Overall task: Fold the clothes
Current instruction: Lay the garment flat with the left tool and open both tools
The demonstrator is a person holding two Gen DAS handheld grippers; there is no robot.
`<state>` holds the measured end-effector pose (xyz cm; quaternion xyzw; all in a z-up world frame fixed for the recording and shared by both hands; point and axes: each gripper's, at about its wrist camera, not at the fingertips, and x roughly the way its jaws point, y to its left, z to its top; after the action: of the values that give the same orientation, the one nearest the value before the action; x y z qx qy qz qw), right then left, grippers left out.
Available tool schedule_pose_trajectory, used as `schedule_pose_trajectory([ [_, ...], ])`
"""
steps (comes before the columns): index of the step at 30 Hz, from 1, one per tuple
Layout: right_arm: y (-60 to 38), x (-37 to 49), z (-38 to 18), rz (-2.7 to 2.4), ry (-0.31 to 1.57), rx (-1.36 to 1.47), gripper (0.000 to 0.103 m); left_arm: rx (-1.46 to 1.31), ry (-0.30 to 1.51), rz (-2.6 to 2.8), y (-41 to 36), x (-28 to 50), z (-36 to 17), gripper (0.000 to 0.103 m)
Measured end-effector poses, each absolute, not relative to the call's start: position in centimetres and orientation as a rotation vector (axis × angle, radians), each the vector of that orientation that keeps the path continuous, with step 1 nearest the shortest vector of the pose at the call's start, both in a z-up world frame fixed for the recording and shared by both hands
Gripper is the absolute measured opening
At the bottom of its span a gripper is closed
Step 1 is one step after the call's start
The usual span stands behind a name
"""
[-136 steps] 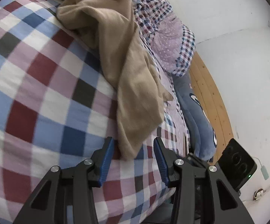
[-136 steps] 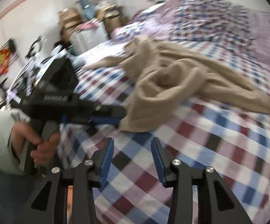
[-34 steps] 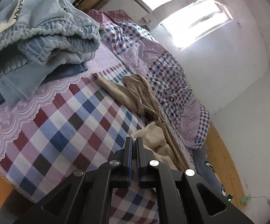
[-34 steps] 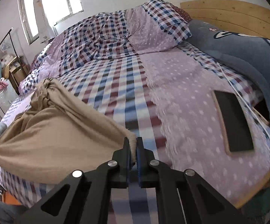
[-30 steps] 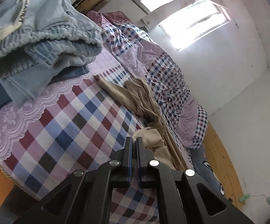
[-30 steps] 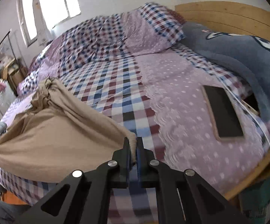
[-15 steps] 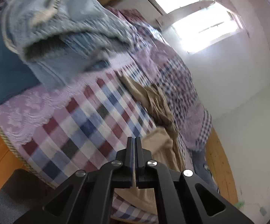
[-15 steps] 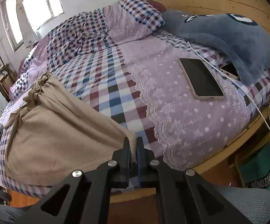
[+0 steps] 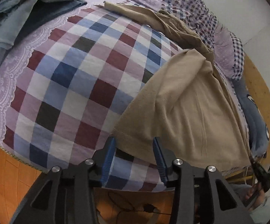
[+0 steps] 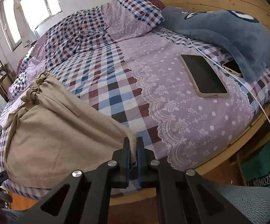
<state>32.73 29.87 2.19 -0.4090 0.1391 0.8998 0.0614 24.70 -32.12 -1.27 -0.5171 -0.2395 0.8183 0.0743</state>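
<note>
Half a second ago the left gripper [image 9: 134, 145] was pressed together on the tan garment's [image 9: 187, 112] hem; now its blue fingers [image 9: 108, 155] stand spread, the hem corner lying between them just above the bed's edge. The right gripper [image 10: 133, 149] still pinches the other hem corner, its jaws closed on the cloth.

The bed [image 10: 200, 115], with its checked and lace-edged purple cover, fills both views. Only the right wrist view shows the wooden headboard [image 10: 219, 1], the grey-blue plush pillow [image 10: 228, 31], the large dark phone [image 10: 203, 75] lying flat on the lace band, a smaller pale phone [image 10: 232, 68] tucked half under the plush, and a white cable [image 10: 262, 108] trailing off the mattress. Only the left wrist view shows the pile of denim clothes [image 9: 32, 1] at the far left of the bed.

The garment lies spread flat, its long axis running from the hem at the near bed edge up to a gathered, bunched waist [image 10: 39, 85] farther in. Its lower edge hangs slightly over the mattress side. What sits at the right gripper's far left is dark and too cut off to tell.
</note>
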Motion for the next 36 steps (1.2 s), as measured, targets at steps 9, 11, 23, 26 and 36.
schedule_pose_trajectory([
  [9,30.0,32.9,2.3,2.737,0.433,-1.224,0.005,-1.528,-0.971,2.438,-34.5,25.1,-1.6,0.056],
  [11,30.0,32.8,2.3,2.739,0.439,-1.224,0.005,-1.507,-1.009,2.470,-35.3,25.3,-1.2,0.056],
  [23,29.6,32.5,2.3,2.747,0.444,-1.222,0.005,-1.522,-1.163,2.265,-34.9,25.6,-2.8,0.062],
  [26,29.4,32.5,2.3,2.749,0.438,-1.221,0.005,-1.509,-1.236,2.223,-35.2,25.7,-3.1,0.063],
  [36,29.1,32.4,2.2,2.747,0.422,-1.222,0.005,-1.293,-1.190,2.291,-34.7,25.2,-0.2,0.063],
])
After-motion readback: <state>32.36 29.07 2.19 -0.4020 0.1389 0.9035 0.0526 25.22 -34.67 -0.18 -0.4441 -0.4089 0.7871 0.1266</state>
